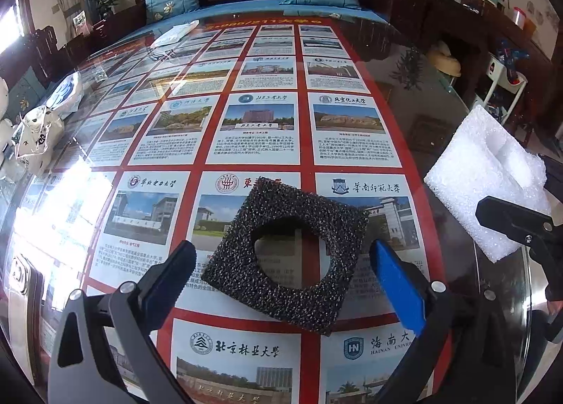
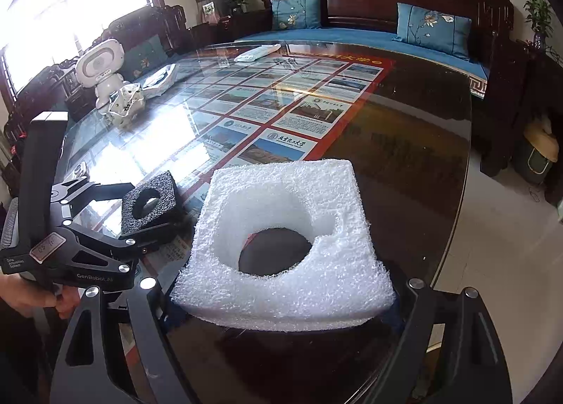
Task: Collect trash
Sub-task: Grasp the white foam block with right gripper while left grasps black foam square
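A black foam square with a round hole (image 1: pixel 292 256) lies on the glass table between the fingers of my left gripper (image 1: pixel 281 281), which is open around it, not touching it; the square also shows in the right wrist view (image 2: pixel 149 201). A white foam block with a round cut-out (image 2: pixel 285 249) sits at the table's near right. My right gripper (image 2: pixel 281 309) is shut on the block's near edge, with its fingertips hidden behind the foam. The block (image 1: pixel 489 178) and a black finger (image 1: pixel 510 221) of the right gripper show in the left wrist view.
The glass table (image 2: pixel 404 164) covers a red poster of university cards (image 1: pixel 260 115). A white toy robot (image 2: pixel 102 69), a crumpled bag (image 2: pixel 126 105) and wrappers (image 1: pixel 67 94) stand at its left. A white pack (image 2: pixel 257 52) lies at the far side. A sofa with blue cushions (image 2: pixel 432 31) is behind.
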